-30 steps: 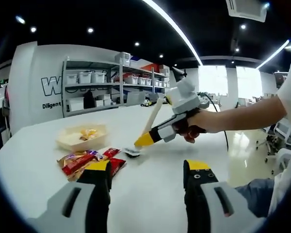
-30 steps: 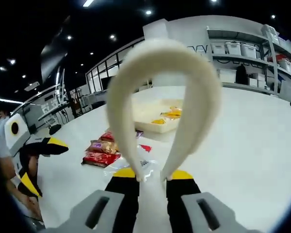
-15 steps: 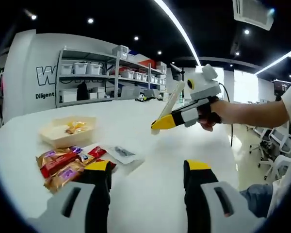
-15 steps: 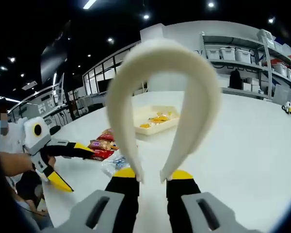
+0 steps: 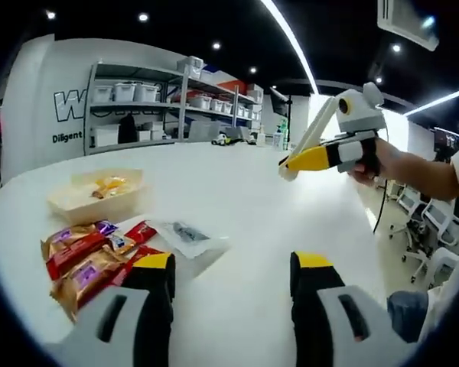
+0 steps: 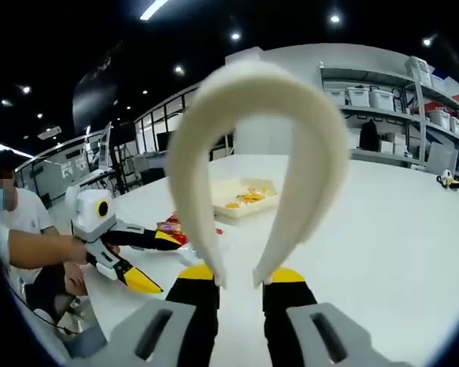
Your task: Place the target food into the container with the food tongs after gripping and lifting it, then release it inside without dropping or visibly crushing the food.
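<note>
White round table (image 5: pixel 245 206) under shelving; cream plastic food tongs (image 6: pixel 256 153) held aloft.
Right gripper (image 6: pixel 239 277) clamps the tongs' tips, loop pointing forward along its jaws; left gripper (image 5: pixel 231 264) hovers wide open beside red snack packets (image 5: pixel 92 252).

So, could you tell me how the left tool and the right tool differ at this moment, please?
The left tool is open and holds nothing; the right tool is shut on the cream plastic food tongs. The left tool sits low over the white table near the red and gold snack packets; the right tool is raised above the table, apart from the food. Both have black jaws with yellow tips.
</note>
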Demonstrator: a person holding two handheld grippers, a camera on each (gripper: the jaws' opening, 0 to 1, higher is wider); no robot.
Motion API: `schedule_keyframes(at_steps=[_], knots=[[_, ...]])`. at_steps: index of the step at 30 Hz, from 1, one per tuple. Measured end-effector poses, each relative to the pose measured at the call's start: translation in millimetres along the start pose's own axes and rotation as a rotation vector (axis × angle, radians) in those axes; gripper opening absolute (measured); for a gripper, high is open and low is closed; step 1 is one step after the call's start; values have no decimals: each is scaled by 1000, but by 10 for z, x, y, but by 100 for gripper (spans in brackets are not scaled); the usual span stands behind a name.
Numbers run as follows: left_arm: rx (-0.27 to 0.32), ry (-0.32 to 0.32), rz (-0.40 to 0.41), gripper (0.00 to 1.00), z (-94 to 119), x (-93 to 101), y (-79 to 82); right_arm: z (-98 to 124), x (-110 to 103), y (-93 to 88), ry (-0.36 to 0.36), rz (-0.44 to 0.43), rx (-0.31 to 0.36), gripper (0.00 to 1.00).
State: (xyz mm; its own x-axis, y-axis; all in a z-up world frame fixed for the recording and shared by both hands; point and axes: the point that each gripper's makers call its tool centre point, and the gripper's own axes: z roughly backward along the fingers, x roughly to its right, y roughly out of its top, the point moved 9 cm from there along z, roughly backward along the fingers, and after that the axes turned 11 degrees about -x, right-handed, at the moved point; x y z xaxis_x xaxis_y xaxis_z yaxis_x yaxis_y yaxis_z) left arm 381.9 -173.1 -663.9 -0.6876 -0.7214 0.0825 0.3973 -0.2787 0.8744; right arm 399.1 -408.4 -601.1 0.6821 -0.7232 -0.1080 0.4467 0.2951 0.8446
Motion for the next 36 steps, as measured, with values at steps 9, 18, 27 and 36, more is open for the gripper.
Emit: schedule_keyframes(at_steps=[9, 18, 27, 36], knots=[[14, -19, 25, 60, -76, -11, 95, 142, -54, -103, -1, -29, 28, 15], [7, -36, 3, 60, -196, 35, 251, 197, 26, -198, -6, -69, 37, 16], [16, -69, -25, 60, -353, 158, 365, -34, 224, -207, -2, -65, 18, 16], [-4, -36, -8, 60, -301, 89, 255, -676, 312, 153, 37, 15, 25, 16]])
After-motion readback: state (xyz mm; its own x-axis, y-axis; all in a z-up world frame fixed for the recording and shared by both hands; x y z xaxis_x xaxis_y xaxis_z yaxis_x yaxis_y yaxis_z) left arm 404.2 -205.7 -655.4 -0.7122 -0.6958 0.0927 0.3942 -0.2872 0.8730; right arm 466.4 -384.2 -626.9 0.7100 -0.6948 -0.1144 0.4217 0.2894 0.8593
